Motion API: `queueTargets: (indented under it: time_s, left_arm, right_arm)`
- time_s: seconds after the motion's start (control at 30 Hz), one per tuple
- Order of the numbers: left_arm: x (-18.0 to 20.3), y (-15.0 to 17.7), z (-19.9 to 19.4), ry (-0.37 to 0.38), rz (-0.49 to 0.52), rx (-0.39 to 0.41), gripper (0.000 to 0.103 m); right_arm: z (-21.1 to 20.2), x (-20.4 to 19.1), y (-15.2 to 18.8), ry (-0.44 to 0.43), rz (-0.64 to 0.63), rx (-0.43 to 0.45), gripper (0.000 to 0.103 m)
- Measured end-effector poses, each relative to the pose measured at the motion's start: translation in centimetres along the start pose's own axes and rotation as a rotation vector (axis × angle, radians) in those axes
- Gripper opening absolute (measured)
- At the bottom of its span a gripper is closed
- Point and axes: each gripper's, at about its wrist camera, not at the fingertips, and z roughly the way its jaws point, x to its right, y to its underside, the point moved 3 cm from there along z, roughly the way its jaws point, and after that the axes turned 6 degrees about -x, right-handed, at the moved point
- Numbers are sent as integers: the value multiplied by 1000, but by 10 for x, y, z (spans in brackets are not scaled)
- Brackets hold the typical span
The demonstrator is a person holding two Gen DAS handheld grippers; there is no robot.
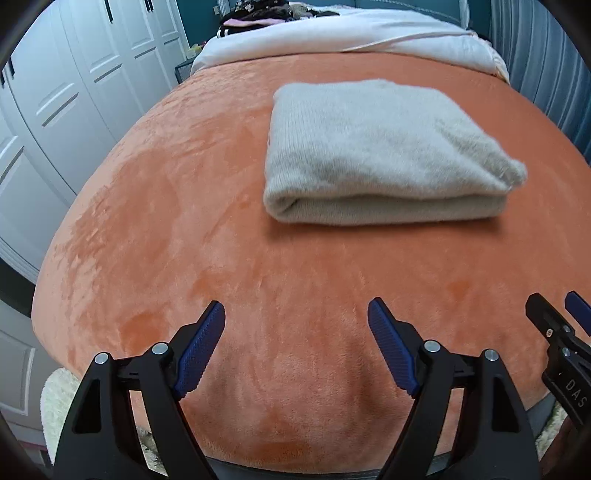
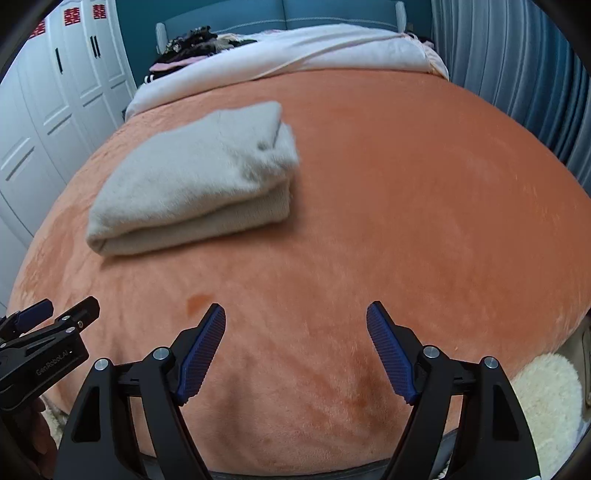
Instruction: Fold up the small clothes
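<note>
Folded sweater [image 1: 380,147] — only right view shows red wardrobe decals [image 2: 72,16].

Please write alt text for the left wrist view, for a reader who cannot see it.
A folded grey sweater lies on an orange blanket covering a bed, beyond the left gripper, whose jaws are open and hold nothing. The right gripper shows at the right edge, white wardrobe doors stand to the left, and a pile of dark clothes lies at the far end.
</note>
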Motion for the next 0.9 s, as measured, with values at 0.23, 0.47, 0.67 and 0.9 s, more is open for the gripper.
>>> queueTargets:
  time_s: [0.23, 0.47, 0.67, 0.9]
  left_arm:
    - [-1, 5, -2, 7, -2, -14, 78]
    - [-34, -47, -11, 240, -220, -10, 92]
    - [-45, -77, 32, 215, -269, -72, 85]
    - [-56, -77, 56, 110, -200, -118, 83]
  right_arm:
    - [1, 7, 7, -14, 45, -35, 76]
    - [-12, 1, -57, -157, 39, 24, 80]
    - [53, 8, -105, -225, 159, -98, 36]
    - [26, -2, -120, -357, 95, -30, 8]
